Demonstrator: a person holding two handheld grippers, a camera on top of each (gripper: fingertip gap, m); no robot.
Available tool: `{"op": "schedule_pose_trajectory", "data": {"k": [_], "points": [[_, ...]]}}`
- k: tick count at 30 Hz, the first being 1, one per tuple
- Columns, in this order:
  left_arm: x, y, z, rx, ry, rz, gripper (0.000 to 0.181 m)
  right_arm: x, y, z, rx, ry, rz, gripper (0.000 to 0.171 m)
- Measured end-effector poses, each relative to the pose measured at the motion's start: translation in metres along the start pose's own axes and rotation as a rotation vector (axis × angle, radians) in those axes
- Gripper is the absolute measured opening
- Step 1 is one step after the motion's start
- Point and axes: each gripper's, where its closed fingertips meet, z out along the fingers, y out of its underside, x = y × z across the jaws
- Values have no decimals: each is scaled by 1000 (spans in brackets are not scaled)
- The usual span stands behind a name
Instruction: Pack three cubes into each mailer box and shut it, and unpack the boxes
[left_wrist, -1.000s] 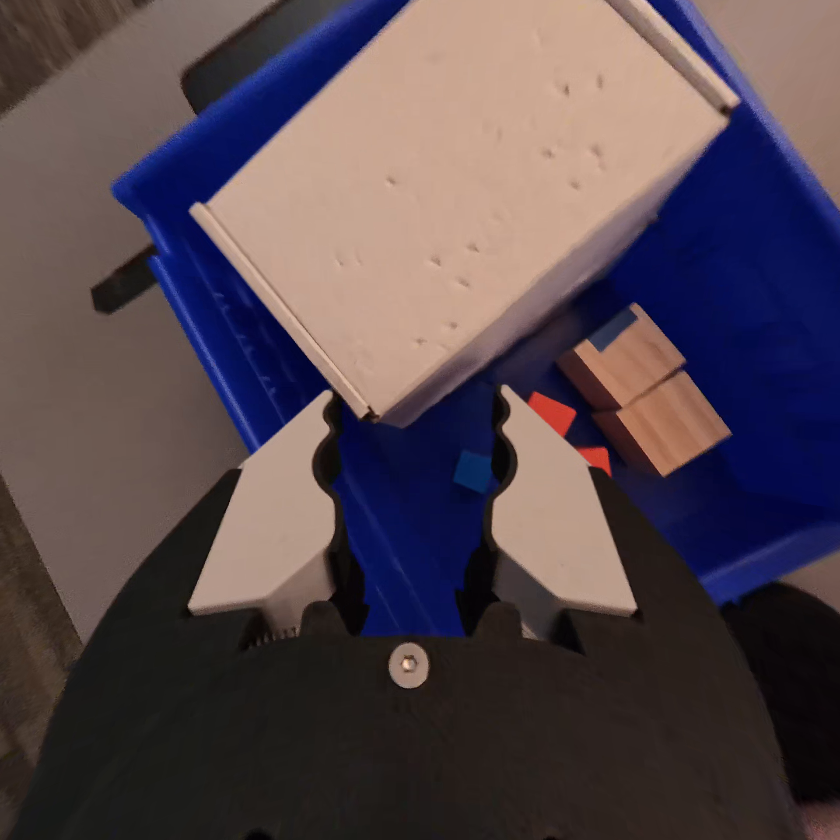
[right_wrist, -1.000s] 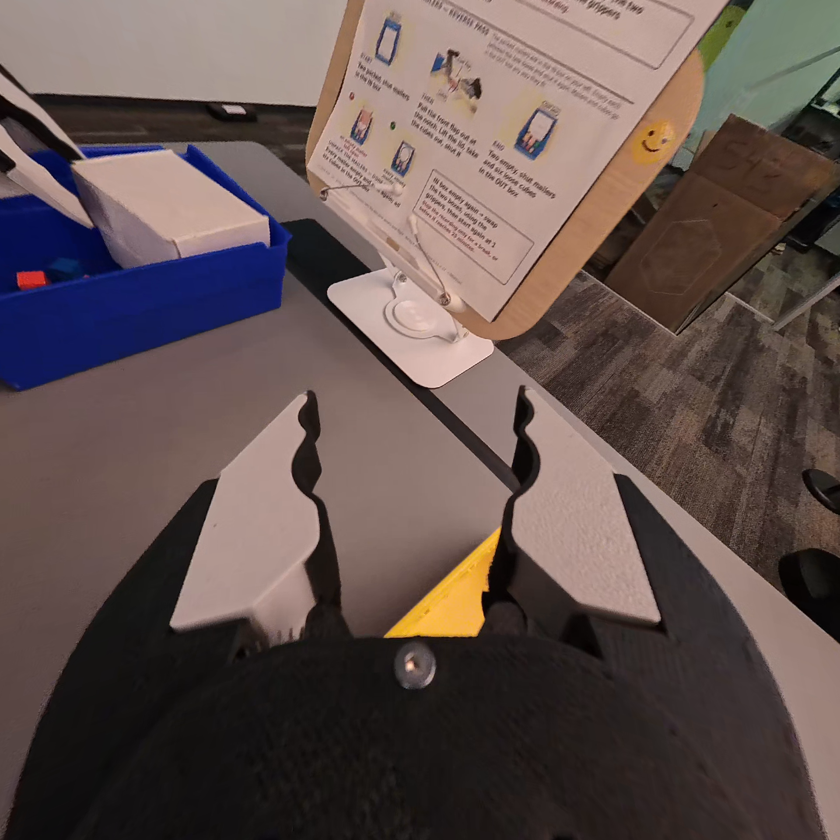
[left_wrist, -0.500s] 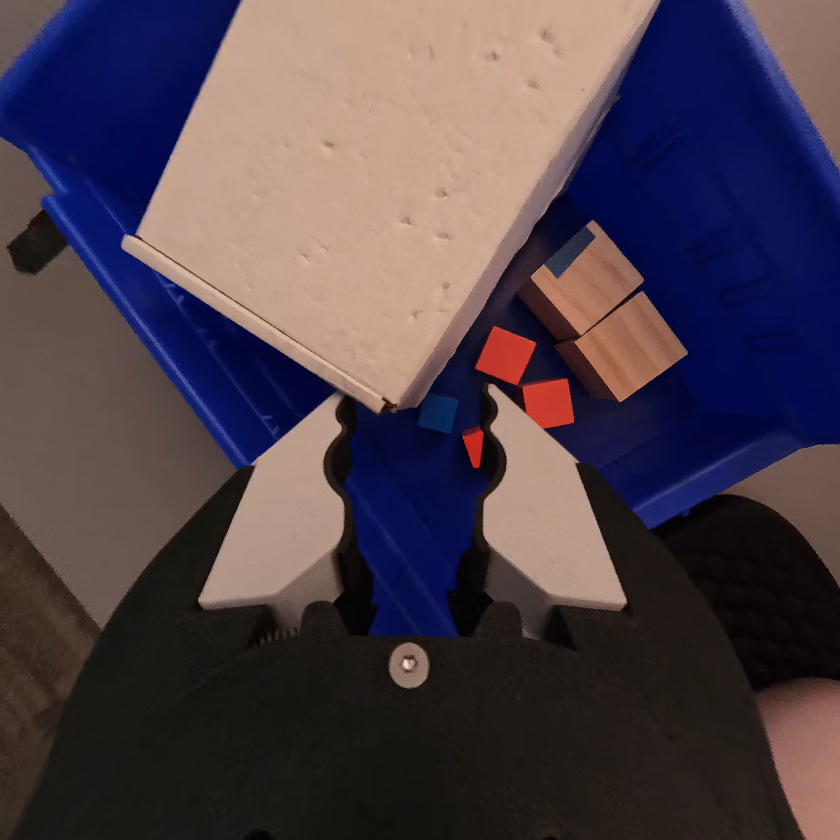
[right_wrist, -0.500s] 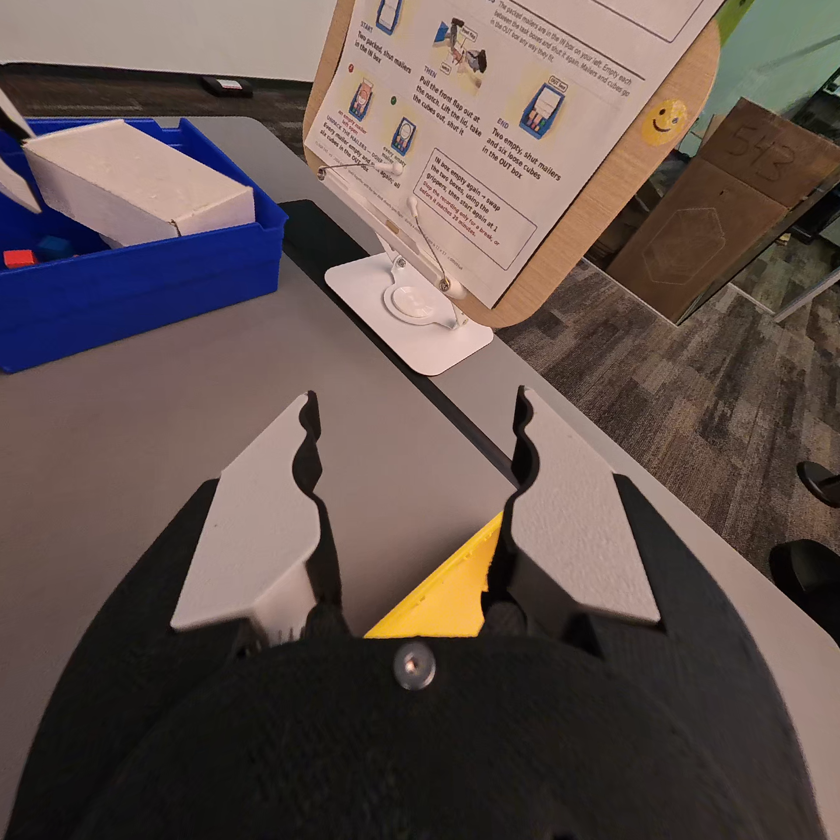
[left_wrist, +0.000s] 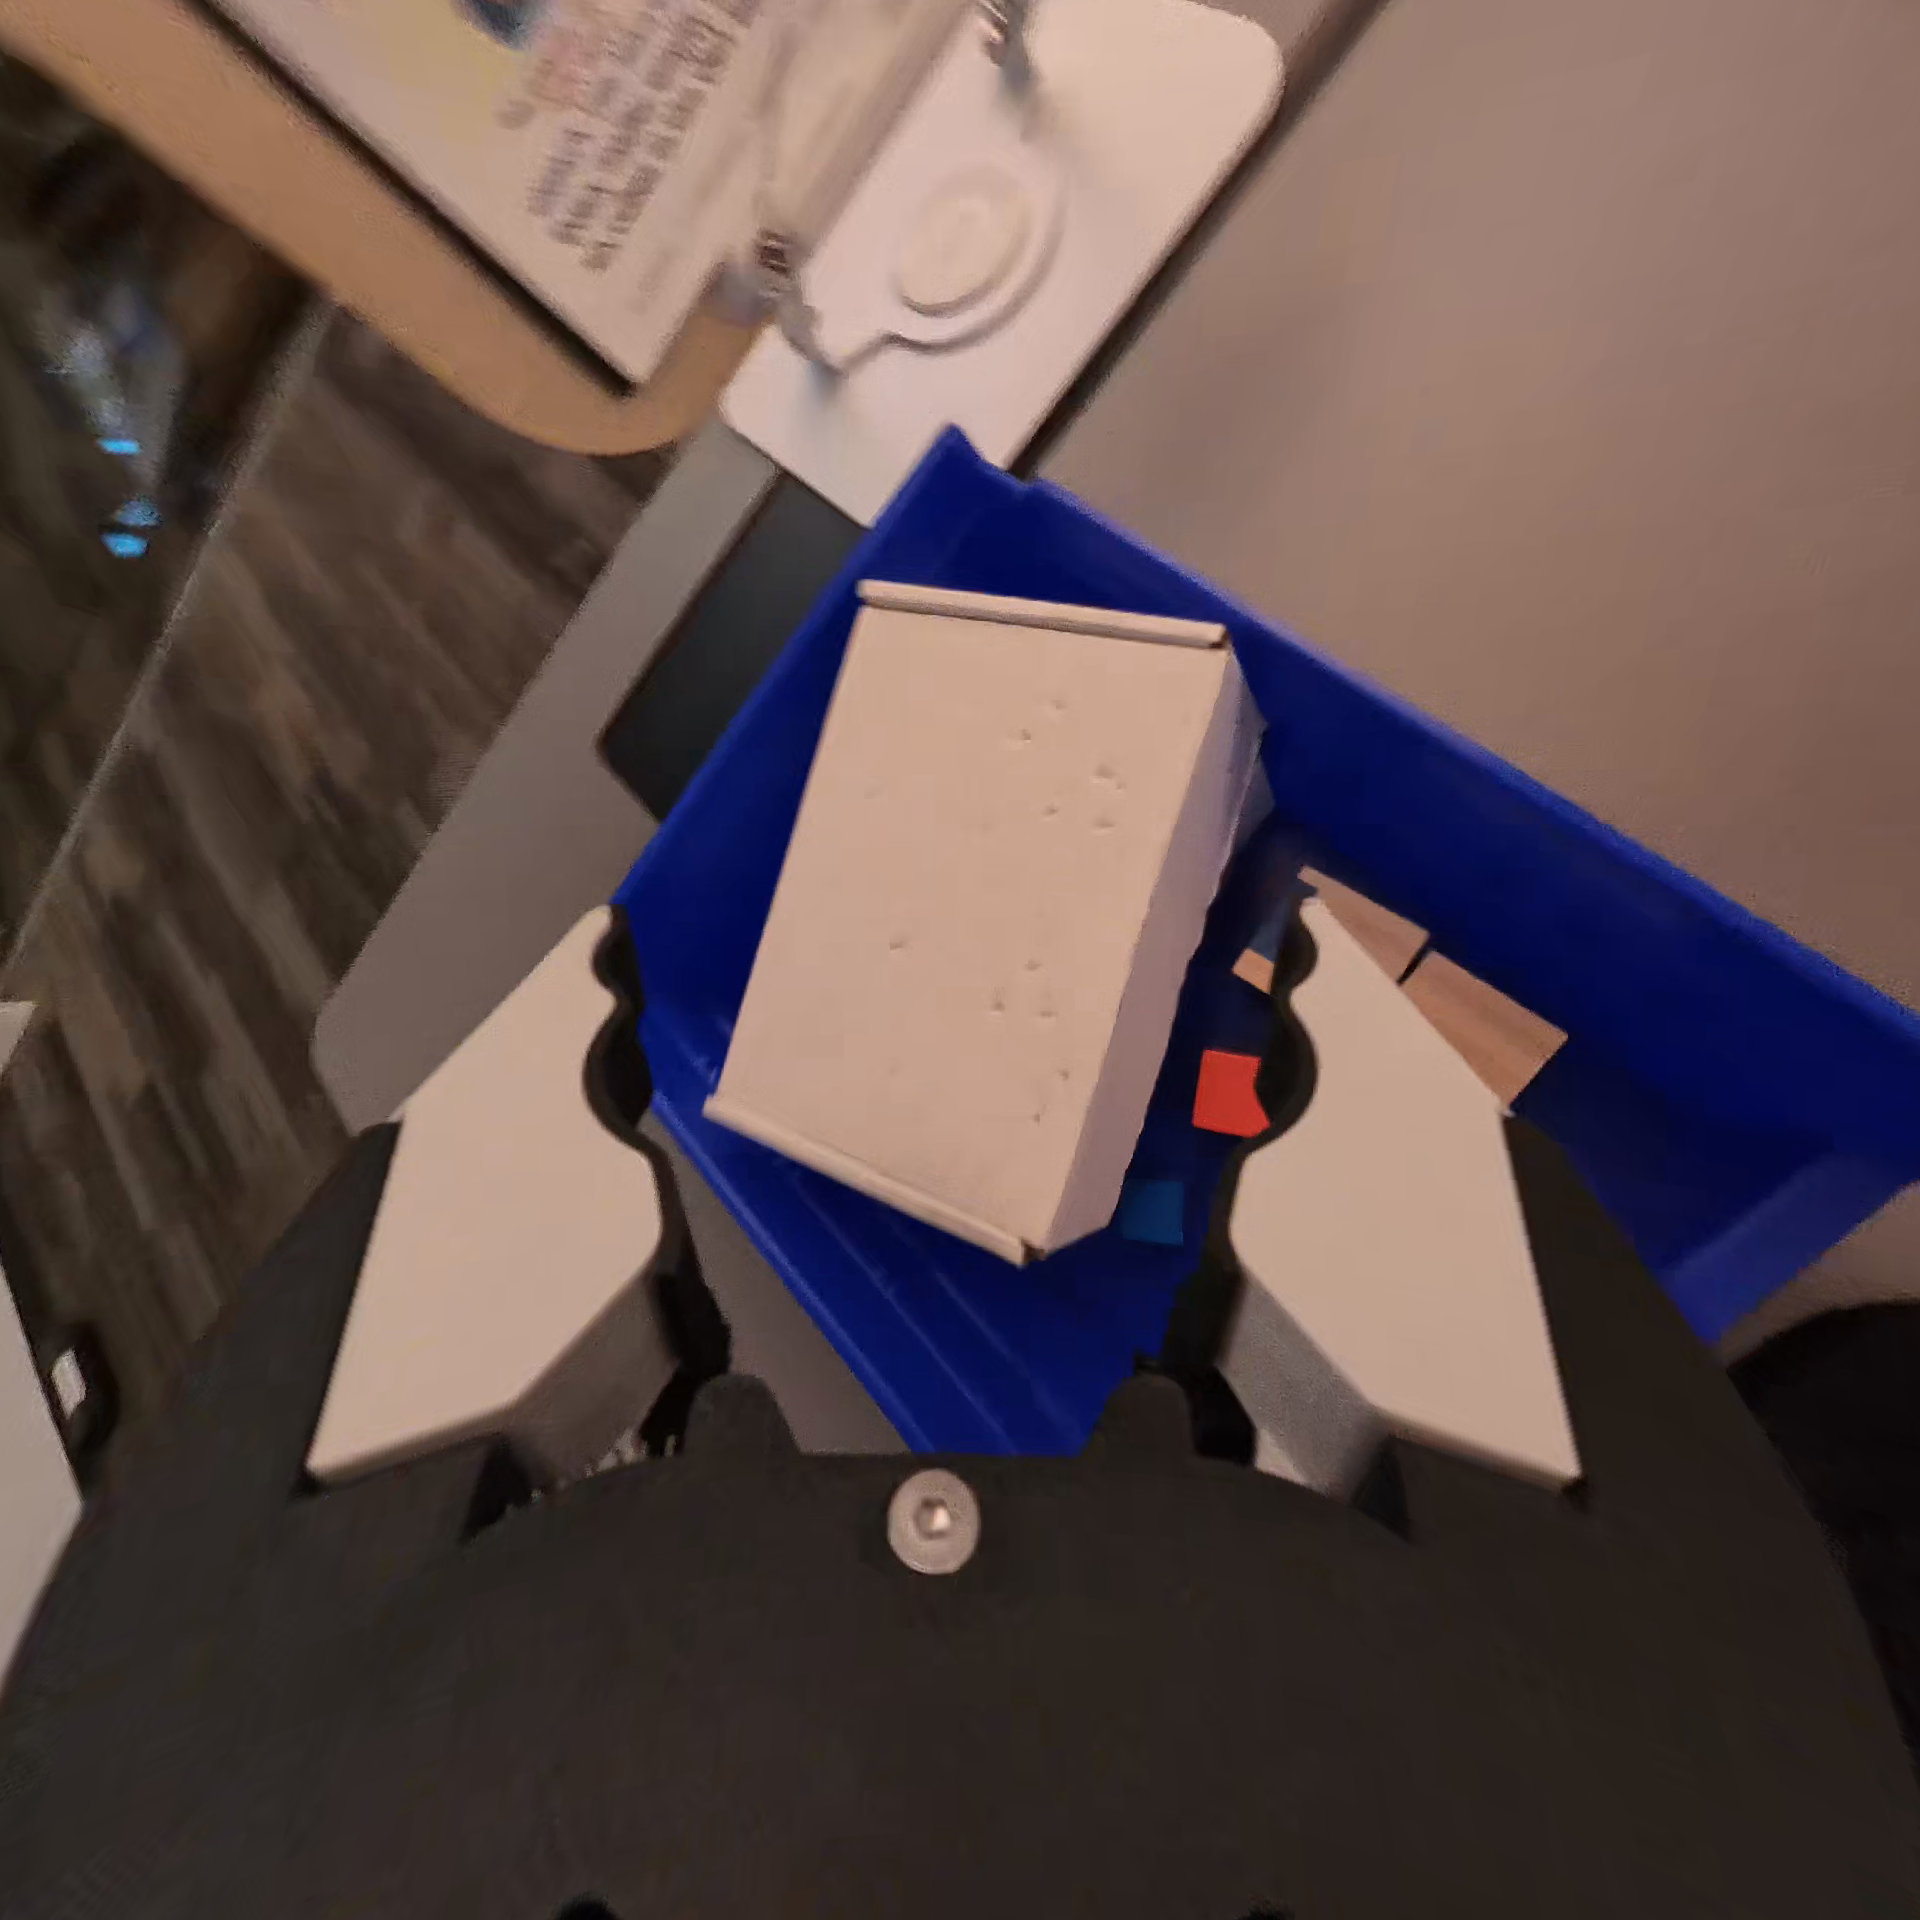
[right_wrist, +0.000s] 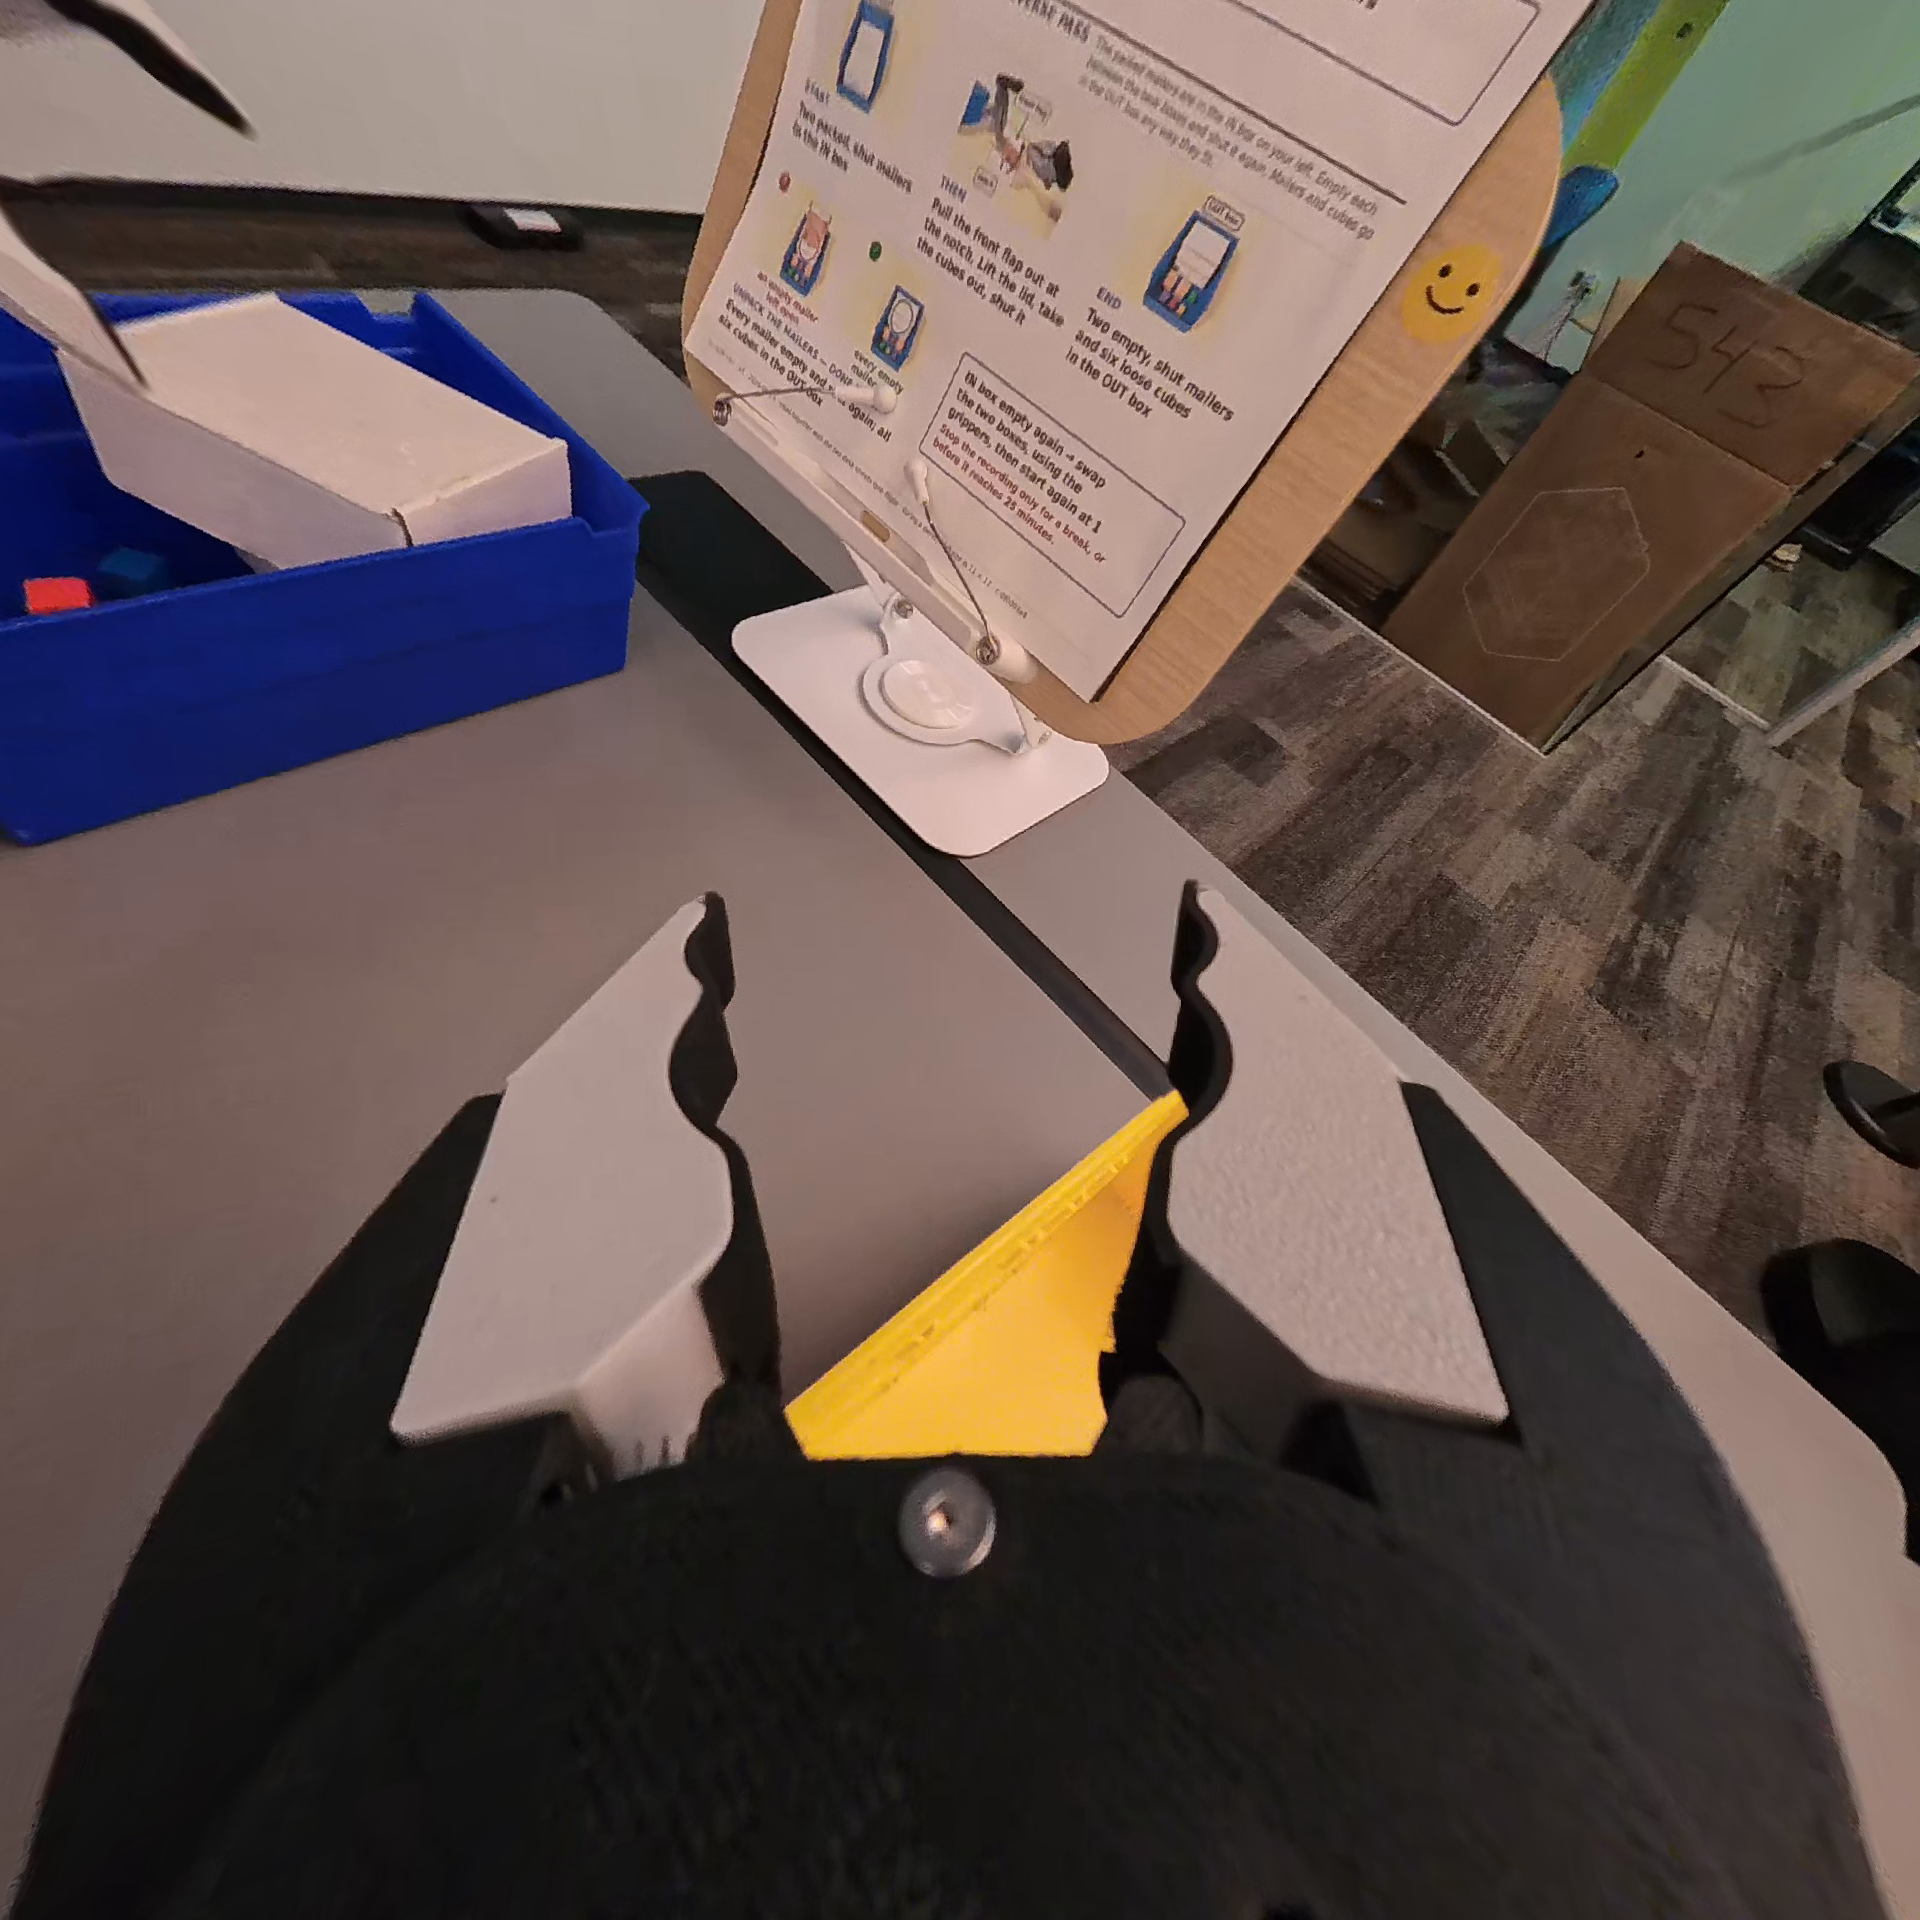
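Both grippers, left (left_wrist: 951, 997) and right (right_wrist: 951, 997), spread and empty; mailer (left_wrist: 987, 904) seemingly tilted in blue bin (left_wrist: 1558, 862)

The left wrist view is smeared by motion, most of all the paper sheet (left_wrist: 582, 135) on its wooden board (left_wrist: 343, 270) at the top, both cut by the frame edge. The white mailer box (left_wrist: 987, 914) covers much of the blue bin's (left_wrist: 1558, 894) floor. Beside it the wooden cubes (left_wrist: 1475, 1013), a red cube (left_wrist: 1226, 1091) and a blue cube (left_wrist: 1151, 1210) show only in part behind the left gripper's finger (left_wrist: 1382, 1226). In the right wrist view, the bin (right_wrist: 312, 665) runs off the left edge, and the yellow bin (right_wrist: 997, 1340) shows only as a corner between the right gripper's fingers (right_wrist: 592, 1195). The other gripper (right_wrist: 62, 301) at top left is blurred and cropped.
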Motion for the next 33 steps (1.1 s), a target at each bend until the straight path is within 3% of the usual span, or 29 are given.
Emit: {"op": "schedule_pose_trajectory", "data": {"k": [4, 9, 22, 33], "points": [[11, 11, 37, -203, 240, 101, 143, 6, 0, -6, 12, 3, 22, 85], [-2, 48, 61, -456, 336, 146, 153, 12, -1, -12, 20, 13, 30, 85], [16, 63, 79, -581, 493, 135, 133, 15, 9, -12, -30, 15, 8, 85], [6, 60, 61, -640, 440, 87, 132, 17, 7, -22, -28, 14, -14, 83]]}}
